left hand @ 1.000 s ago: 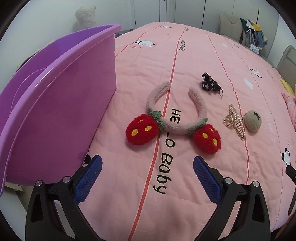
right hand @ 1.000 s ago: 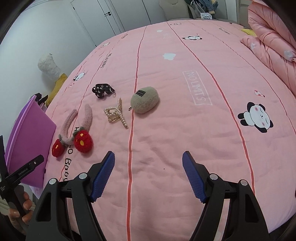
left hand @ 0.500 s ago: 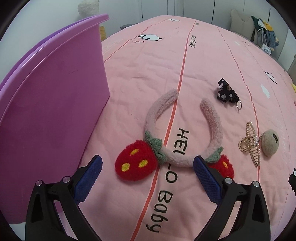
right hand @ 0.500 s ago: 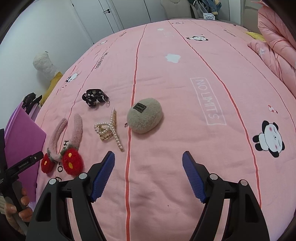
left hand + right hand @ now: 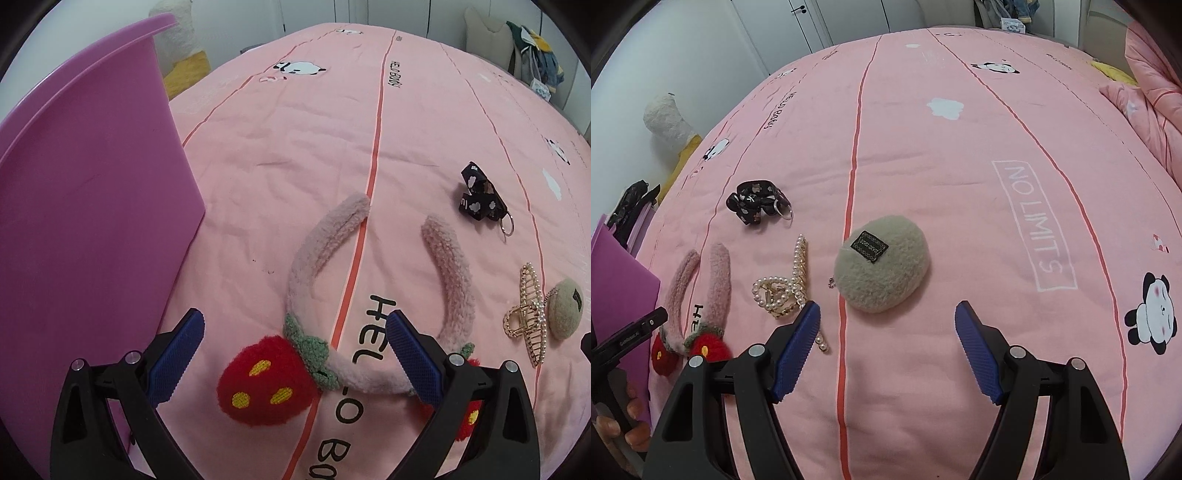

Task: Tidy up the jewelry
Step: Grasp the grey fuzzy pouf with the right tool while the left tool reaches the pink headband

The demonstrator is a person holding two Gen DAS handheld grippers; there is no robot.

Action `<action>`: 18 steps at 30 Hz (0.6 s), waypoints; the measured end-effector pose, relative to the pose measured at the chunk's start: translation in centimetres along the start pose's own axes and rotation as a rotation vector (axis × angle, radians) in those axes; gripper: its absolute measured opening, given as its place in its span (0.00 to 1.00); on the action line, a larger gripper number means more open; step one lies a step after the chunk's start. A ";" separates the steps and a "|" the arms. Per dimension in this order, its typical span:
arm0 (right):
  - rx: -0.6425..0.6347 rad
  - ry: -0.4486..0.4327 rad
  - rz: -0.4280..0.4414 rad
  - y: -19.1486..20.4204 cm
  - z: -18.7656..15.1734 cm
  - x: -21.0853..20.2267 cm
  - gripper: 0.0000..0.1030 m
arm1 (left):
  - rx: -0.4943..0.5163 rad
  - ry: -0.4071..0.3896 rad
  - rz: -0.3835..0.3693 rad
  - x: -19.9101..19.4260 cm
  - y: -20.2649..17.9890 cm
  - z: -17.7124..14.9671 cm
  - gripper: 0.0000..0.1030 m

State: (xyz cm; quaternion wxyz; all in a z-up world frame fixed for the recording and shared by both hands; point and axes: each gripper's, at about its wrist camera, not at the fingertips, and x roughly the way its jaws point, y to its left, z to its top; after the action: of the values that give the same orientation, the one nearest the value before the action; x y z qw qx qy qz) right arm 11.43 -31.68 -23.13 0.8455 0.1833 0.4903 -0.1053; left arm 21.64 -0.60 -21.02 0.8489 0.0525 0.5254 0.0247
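One headband [image 5: 376,302], claw clip [image 5: 529,314], pouch [image 5: 882,269], scrunchie [image 5: 755,201].

Headband's 2nd strawberry [image 5: 468,417] mostly hidden, prob. behind finger.

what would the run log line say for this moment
left hand-held gripper: open over strawberry headband | right hand-held gripper: open near beige fuzzy pouch | pearl claw clip: on bedspread

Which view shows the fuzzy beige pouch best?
The right wrist view: the beige pouch lies whole and central, its black label visible. The left wrist view shows it small and distorted at the right edge, beside the pearl hair claw.
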 end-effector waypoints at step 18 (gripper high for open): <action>0.023 0.109 -0.040 0.5 2.0 5.8 0.70 | 0.024 0.068 -0.007 4.4 -0.5 0.9 0.94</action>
State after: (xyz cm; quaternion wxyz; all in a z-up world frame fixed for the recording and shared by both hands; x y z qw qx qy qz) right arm 16.06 -32.03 -27.13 0.8132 0.1888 0.5377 -0.1177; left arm 24.40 -0.76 -24.55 0.8299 0.0603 0.5544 0.0172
